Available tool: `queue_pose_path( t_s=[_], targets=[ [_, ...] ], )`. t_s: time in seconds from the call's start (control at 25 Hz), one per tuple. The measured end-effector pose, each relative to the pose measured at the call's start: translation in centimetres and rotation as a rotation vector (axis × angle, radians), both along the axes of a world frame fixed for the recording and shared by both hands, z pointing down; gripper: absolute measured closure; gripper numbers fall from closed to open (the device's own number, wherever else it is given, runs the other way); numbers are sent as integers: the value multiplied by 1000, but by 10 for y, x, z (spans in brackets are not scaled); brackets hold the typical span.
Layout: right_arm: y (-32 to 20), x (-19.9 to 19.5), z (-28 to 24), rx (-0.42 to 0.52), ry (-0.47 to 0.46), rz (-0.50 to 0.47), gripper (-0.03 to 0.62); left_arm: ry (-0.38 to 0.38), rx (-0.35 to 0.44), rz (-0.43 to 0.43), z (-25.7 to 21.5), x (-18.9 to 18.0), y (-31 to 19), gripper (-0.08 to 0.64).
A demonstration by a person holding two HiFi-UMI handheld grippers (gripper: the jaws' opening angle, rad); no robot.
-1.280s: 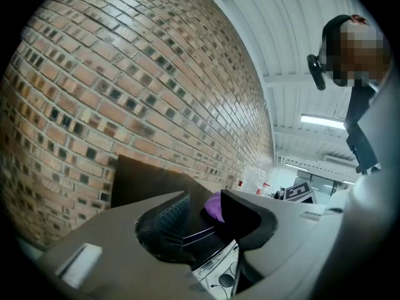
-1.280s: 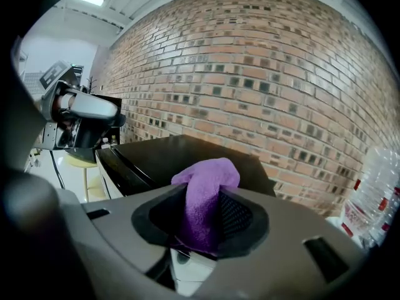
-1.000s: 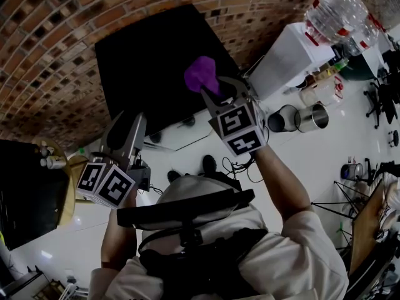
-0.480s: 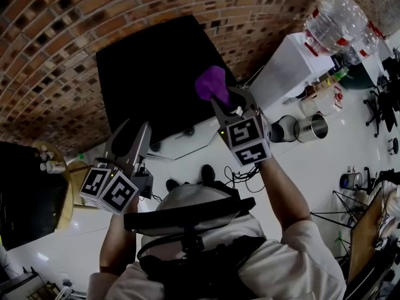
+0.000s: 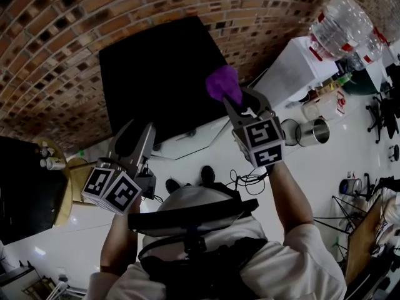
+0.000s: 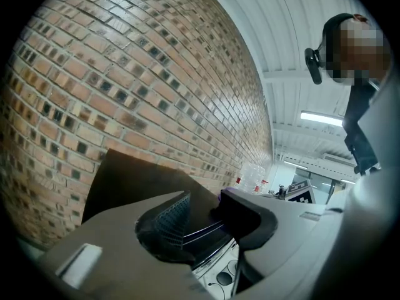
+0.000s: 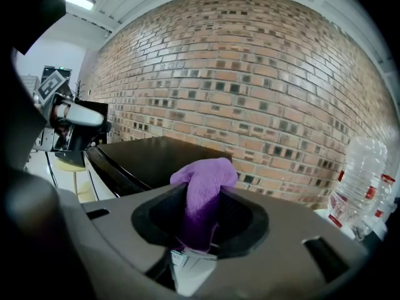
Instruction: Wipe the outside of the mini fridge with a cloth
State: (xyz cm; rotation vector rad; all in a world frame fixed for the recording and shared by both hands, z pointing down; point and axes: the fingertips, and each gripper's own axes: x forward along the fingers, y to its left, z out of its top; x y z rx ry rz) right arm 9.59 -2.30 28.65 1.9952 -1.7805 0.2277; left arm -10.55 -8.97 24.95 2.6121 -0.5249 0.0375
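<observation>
1. The black mini fridge [image 5: 156, 67] stood against a brick wall [image 5: 69, 17], its flat top facing the head view.
2. The right gripper [image 5: 240, 100] had its jaws closed on a purple cloth [image 5: 223, 83]. The right gripper view showed the cloth [image 7: 203, 186] pinched between the pads, its upper end bulging out above them.
3. In the head view the cloth hung at the fridge's right edge. Whether it touched the fridge could not be told.
4. From the right gripper [image 7: 203, 214], the fridge [image 7: 150, 152] lay just beyond and to the left of the cloth.
5. The left gripper [image 5: 140, 135] was held near the fridge's front left corner. In its own view the left gripper [image 6: 203, 216] had its jaws partly apart with nothing between them, and the fridge [image 6: 122, 180] showed beyond.
6. Large water bottles [image 5: 340, 17] stood on a white cabinet [image 5: 289, 58] to the fridge's right.
</observation>
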Motion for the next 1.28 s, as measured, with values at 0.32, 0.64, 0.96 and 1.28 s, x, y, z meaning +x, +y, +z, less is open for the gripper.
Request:
queue_pose_path(
  t_s=[0.32,0.64,0.96,1.28],
  targets=[
    [9,28,-8,36,-27,43,442,-5,-10,-36,4,1,0,405],
    [16,59,-11,45,-3,68,443,-5,-12,-64,7,11,6,404],
    [9,66,-31,97,2,-6,443,5,-3,-120,6,25,15,405],
    [-40,17,-41,124,-1,-118,443,37,58,-215,-8,-10,-8,405]
  ],
)
